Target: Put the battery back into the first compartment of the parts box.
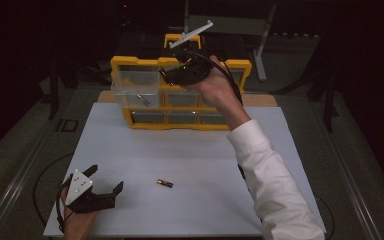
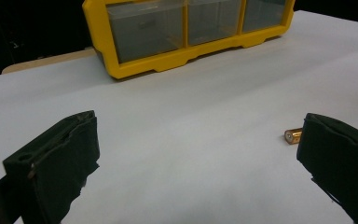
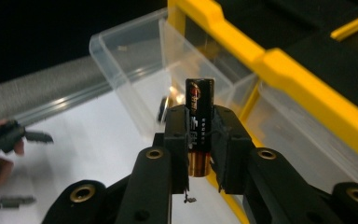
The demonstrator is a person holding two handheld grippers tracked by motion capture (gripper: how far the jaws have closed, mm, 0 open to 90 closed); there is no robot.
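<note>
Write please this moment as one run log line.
right gripper: shut on battery, by open drawer | left gripper: open, on table | second battery: lying loose

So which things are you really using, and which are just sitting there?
In use:
- right tongs, shut on a battery
- pulled-out clear drawer of the yellow organizer
- battery lying on the white table, probably next
- left tongs, open near it

Just sitting there:
- metal stand behind the organizer
</note>
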